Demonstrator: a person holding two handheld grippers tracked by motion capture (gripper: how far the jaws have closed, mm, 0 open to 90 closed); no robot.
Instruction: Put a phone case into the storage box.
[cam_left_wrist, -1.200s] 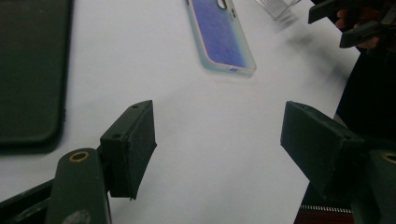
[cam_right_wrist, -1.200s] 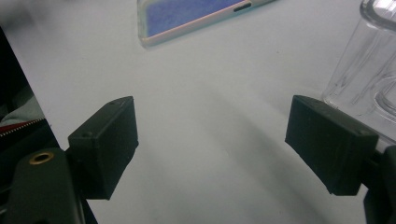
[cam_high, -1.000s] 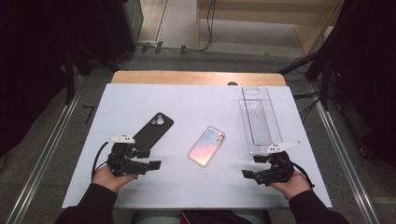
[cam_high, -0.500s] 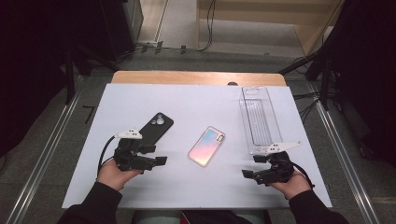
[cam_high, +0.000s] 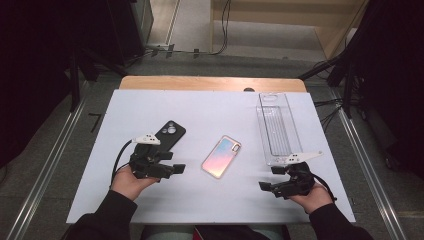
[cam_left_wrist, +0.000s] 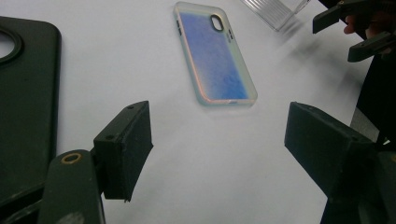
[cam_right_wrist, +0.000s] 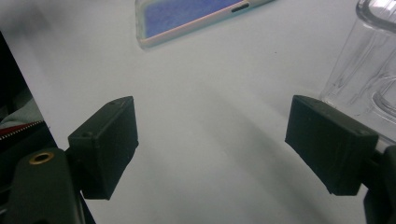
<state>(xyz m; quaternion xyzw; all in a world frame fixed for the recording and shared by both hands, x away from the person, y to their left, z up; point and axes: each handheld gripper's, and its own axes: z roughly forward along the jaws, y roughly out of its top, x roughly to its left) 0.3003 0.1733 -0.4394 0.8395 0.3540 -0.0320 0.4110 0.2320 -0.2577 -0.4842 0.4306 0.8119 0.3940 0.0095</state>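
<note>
Right, both sets of jaws are spread wide with nothing but bare table between them. Left gripper sits at the near left, jaws pointing right toward the iridescent phone case, which lies flat mid-table, camera cutout at the far end. Its body overlaps the near end of the black phone case, so whether they touch I can't tell. Right gripper is near right, just short of the near end of the clear tray, jaws pointing left.

Likely step: left goes for the iridescent case. My take:
- it lies flat, so pinch across the short width, one pad per long edge
- drop low and come in level; the case is thin and will slide if pushed from one side
- steer off the black case next to it

Versus a second ago: the left hand has moved a bit farther up the table toward the black case. Right hand, both cases and tray haven't moved. Both jaw openings unchanged.
</note>
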